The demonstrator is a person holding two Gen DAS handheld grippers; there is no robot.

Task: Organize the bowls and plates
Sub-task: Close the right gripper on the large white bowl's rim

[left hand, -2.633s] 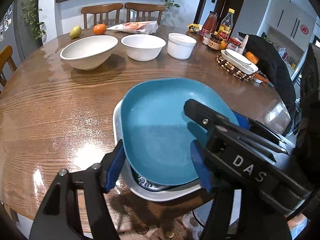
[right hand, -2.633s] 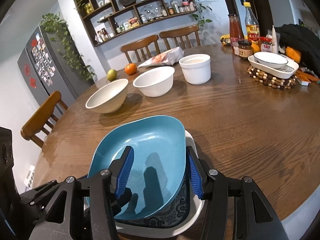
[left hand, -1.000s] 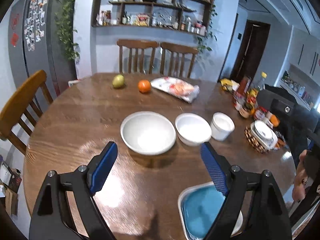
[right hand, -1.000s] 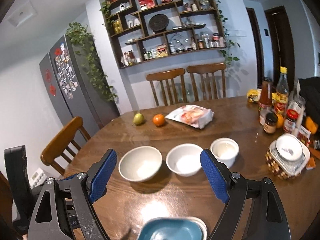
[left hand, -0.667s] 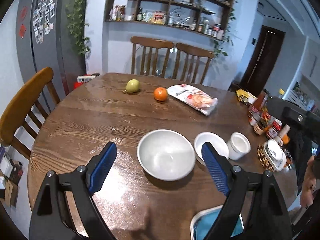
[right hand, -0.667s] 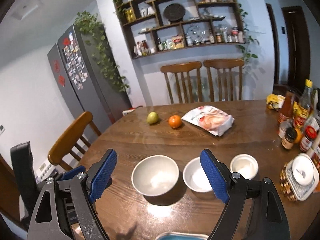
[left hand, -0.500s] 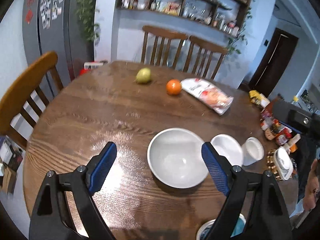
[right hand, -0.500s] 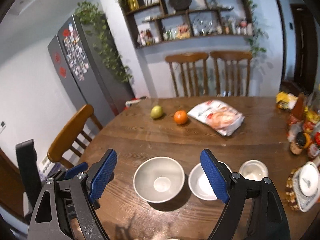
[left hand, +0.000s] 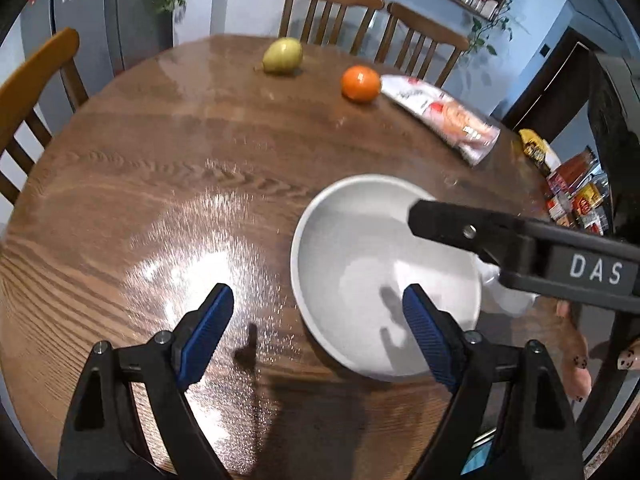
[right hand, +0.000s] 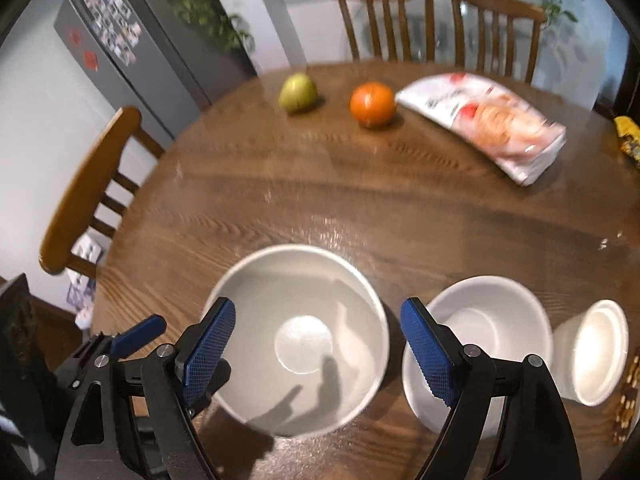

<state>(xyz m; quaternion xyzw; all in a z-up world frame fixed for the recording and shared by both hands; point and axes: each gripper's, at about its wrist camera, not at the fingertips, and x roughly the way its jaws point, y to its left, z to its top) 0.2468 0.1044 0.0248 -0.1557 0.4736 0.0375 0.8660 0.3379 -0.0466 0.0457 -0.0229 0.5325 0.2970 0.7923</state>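
A large white bowl (left hand: 372, 264) (right hand: 304, 320) sits on the round wooden table. A medium white bowl (right hand: 480, 332) stands to its right, then a small white cup-like bowl (right hand: 592, 344). My left gripper (left hand: 320, 336) is open and empty, low over the large bowl's left rim. My right gripper (right hand: 316, 348) is open and empty, above the large bowl; its black body (left hand: 520, 240) crosses the left wrist view over the bowl's right side. A sliver of the blue plate (left hand: 476, 462) shows at the bottom edge.
A pear (right hand: 298, 92), an orange (right hand: 372, 104) and a snack bag (right hand: 492, 124) lie at the far side of the table (right hand: 360, 200). Jars and sauce packets (left hand: 572, 188) crowd the right edge. Wooden chairs (right hand: 436, 20) stand behind and at the left.
Both grippers left the blue plate stack, rose, then came forward and down over the large white bowl. Both stayed open and empty.
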